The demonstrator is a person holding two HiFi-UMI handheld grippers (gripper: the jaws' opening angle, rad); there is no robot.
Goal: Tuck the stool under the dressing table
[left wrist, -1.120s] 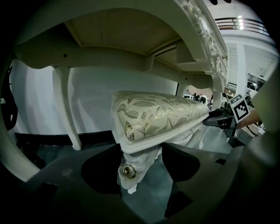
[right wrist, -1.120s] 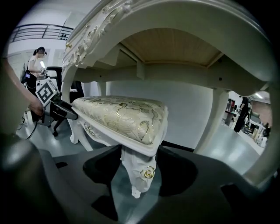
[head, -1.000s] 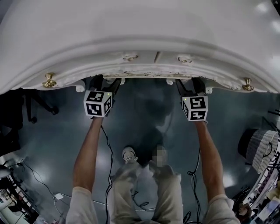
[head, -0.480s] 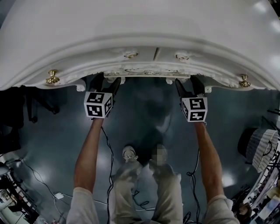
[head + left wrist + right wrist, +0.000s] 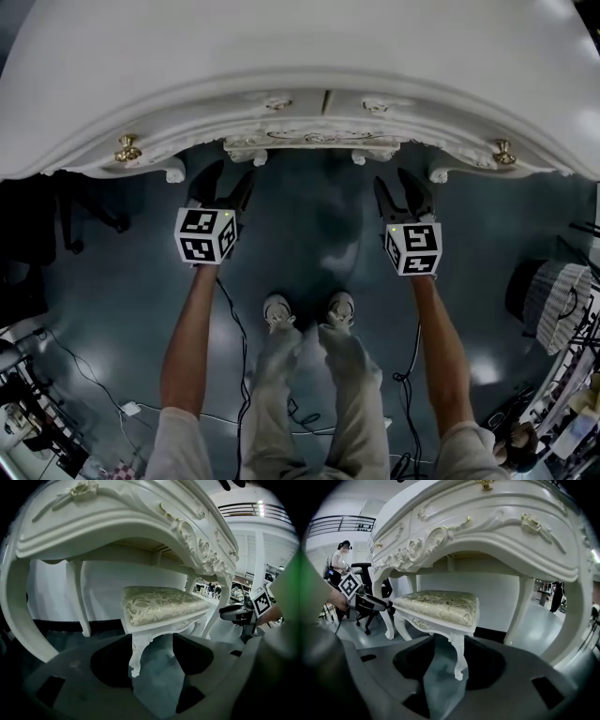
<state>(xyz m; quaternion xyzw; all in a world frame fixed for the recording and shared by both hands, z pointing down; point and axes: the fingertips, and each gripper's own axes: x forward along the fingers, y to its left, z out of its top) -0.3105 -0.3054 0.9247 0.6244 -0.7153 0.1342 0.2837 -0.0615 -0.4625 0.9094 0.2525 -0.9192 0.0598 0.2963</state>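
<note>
The white carved dressing table (image 5: 300, 84) fills the top of the head view and hides the stool there. The stool (image 5: 161, 604), white with a cream patterned cushion, stands under the table top in the left gripper view. It shows from the other side as the stool (image 5: 438, 604) in the right gripper view. My left gripper (image 5: 217, 187) hangs open just short of the table's front edge, and a stool leg (image 5: 138, 653) lines up beyond the gap of my left gripper (image 5: 152, 656). My right gripper (image 5: 405, 192) is open too, with another stool leg (image 5: 459, 658) seen beyond my right gripper (image 5: 450, 660). Neither holds anything.
The person's shoes (image 5: 278, 312) stand on the dark glossy floor between the arms, with cables (image 5: 234, 309) trailing by them. A striped basket (image 5: 553, 300) sits at the right. A black office chair (image 5: 370, 592) and a bystander (image 5: 337, 564) are off to the left side.
Both grippers have drawn back from under the table's front edge toward the person. The table has shifted up in the head view, and the feet now stand side by side.
</note>
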